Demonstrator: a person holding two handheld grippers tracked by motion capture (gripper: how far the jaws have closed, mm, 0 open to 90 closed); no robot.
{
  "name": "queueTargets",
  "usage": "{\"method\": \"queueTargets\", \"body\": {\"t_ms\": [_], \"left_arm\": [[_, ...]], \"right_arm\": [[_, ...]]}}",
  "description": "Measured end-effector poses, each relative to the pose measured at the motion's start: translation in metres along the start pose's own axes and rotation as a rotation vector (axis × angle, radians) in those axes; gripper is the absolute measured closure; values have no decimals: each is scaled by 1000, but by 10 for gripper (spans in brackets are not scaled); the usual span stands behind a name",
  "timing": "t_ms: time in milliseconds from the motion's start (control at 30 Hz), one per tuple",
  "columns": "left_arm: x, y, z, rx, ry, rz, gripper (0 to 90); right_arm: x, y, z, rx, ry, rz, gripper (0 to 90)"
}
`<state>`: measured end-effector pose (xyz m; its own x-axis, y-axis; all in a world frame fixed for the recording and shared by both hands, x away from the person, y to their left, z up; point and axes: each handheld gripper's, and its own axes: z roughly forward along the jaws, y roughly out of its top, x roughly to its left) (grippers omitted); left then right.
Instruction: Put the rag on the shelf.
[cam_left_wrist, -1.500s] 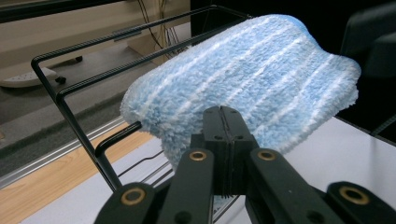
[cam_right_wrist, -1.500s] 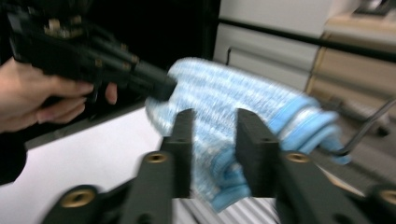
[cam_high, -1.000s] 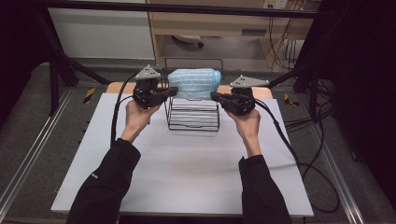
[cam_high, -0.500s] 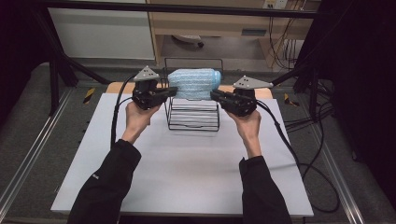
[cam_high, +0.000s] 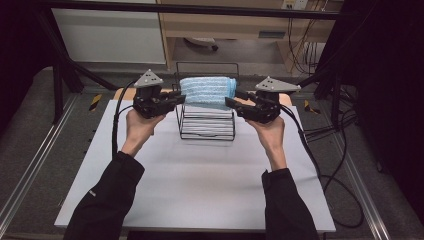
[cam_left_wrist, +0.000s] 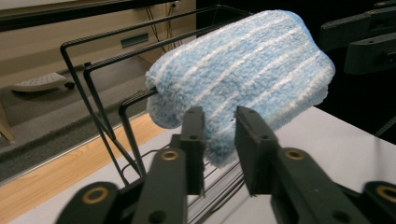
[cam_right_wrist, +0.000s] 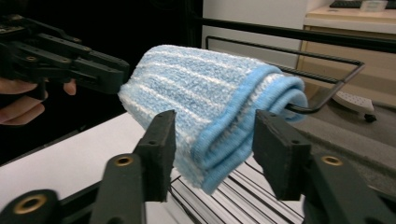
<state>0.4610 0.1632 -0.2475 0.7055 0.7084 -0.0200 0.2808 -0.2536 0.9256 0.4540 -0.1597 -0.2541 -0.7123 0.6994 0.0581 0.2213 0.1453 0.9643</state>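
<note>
A folded light-blue striped towel (cam_high: 207, 91) hangs over the top bars of a black wire rack (cam_high: 205, 125) at the back of the white table (cam_high: 200, 190). My left gripper (cam_high: 177, 95) is level at the towel's left end, my right gripper (cam_high: 232, 100) at its right end. In the left gripper view the towel (cam_left_wrist: 243, 79) lies just past my left gripper (cam_left_wrist: 219, 123), whose jaws have just been opening, a fold in the gap. In the right gripper view my right gripper (cam_right_wrist: 215, 126) has also just been opening; the towel's edge (cam_right_wrist: 205, 102) hangs loosely between the jaws.
The rack's bars (cam_left_wrist: 93, 107) rise behind the towel, its open frame (cam_right_wrist: 327, 60) reaching back. Beyond the table's wooden far edge stand a cabinet and hanging cables (cam_high: 300, 35). Black cables (cam_high: 330, 165) trail off the table's right side. The other gripper (cam_right_wrist: 70, 56) sits beyond the towel.
Both grippers' jaws have opened off the towel's ends. The left hand has drifted a little left and the right hand a little right and up. The towel stays on the rack.
</note>
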Motion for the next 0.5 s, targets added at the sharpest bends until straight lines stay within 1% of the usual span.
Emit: {"method": "queueTargets", "body": {"t_ms": [67,167,233,300,400,467,500], "left_arm": [[1,-1,-3,-2,6,-4,641],[5,-2,-7,5,12,-14,583],[6,-5,-10,9,11,-22,545],[8,-7,-13,16,19,-21,513],[11,-13,-17,30,23,-23,437],[12,-18,-20,34,38,-19,394],[12,-21,-22,41,39,-13,372]], "right_arm": [[-1,0,-2,13,-8,7,413],[-1,1,-6,25,-4,14,350],[0,1,-8,30,3,23,293],[0,1,-10,37,4,24,245],[0,0,-13,48,0,23,168],[0,-1,-15,57,6,22,129],[0,-3,-16,58,1,18,106]]}}
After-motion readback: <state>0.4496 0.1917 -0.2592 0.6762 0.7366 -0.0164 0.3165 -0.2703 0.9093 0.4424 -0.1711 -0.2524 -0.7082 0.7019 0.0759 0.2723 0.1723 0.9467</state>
